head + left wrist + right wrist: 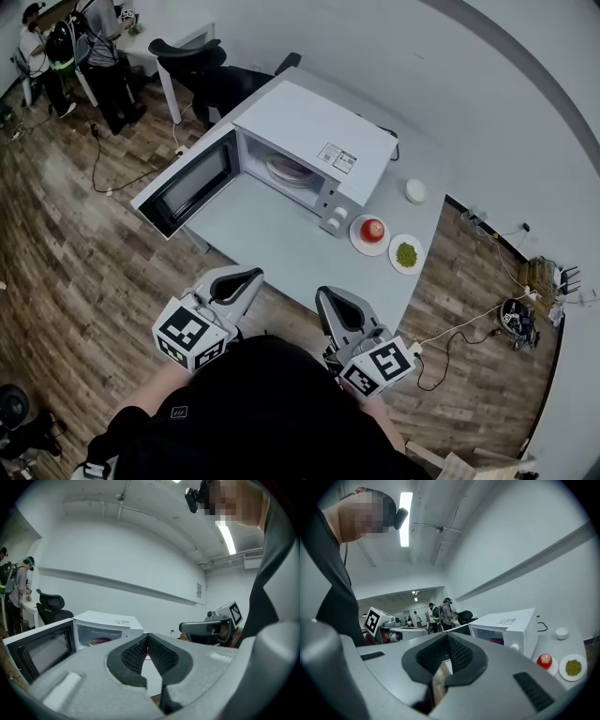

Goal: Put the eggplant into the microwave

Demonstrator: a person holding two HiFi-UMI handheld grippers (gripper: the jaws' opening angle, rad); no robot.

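Eggplant (98, 640) inside microwave (108, 618), clearest left gripper view.

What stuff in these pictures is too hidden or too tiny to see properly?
- Eggplant: left gripper view, only a tiny purple shape inside the microwave; head view, the microwave's roof hides part of it.
- Label on the microwave: head view, print too small to read.
- Green food on the small plate: head view, too small to name.

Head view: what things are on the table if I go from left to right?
open microwave door → microwave → red fruit → green food
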